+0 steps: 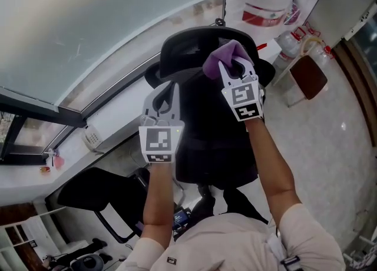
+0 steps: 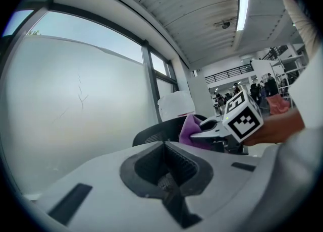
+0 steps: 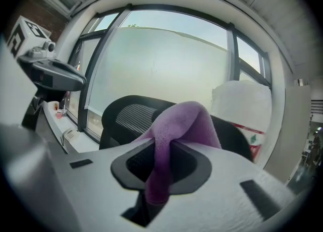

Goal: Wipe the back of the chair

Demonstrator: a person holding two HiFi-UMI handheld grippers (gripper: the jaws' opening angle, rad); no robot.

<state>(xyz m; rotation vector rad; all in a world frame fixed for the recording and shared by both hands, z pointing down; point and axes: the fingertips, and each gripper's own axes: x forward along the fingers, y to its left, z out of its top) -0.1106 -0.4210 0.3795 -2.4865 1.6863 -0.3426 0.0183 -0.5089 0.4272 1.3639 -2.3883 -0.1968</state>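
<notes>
In the left half of the head view, the left gripper (image 1: 166,94) is held over the left edge of the office chair's backrest (image 1: 206,140). In its own view the left gripper (image 2: 164,168) has the jaws closed together and nothing is between them. Whether it touches the mesh, I cannot tell.

The backrest stands in the middle of the frame. Its long axis runs from the top edge in the upper centre down toward the person at the bottom. So the surface to be wiped lies under and in front of both grippers.

To the right of it, the right gripper (image 1: 234,68) is at the top edge of the backrest. Its jaws are closed on a purple cloth (image 1: 225,53). In the right gripper view the cloth (image 3: 177,122) comes up out of the jaws and folds forward, with the dark backrest (image 3: 126,115) just behind it.

The right gripper is the one with the cloth and is nearer to the top edge. I judge that the coming stroke should go from this edge down along the long axis, with the cloth pressed on the mesh. The left gripper is well placed to steady the chair if it turns.
</notes>
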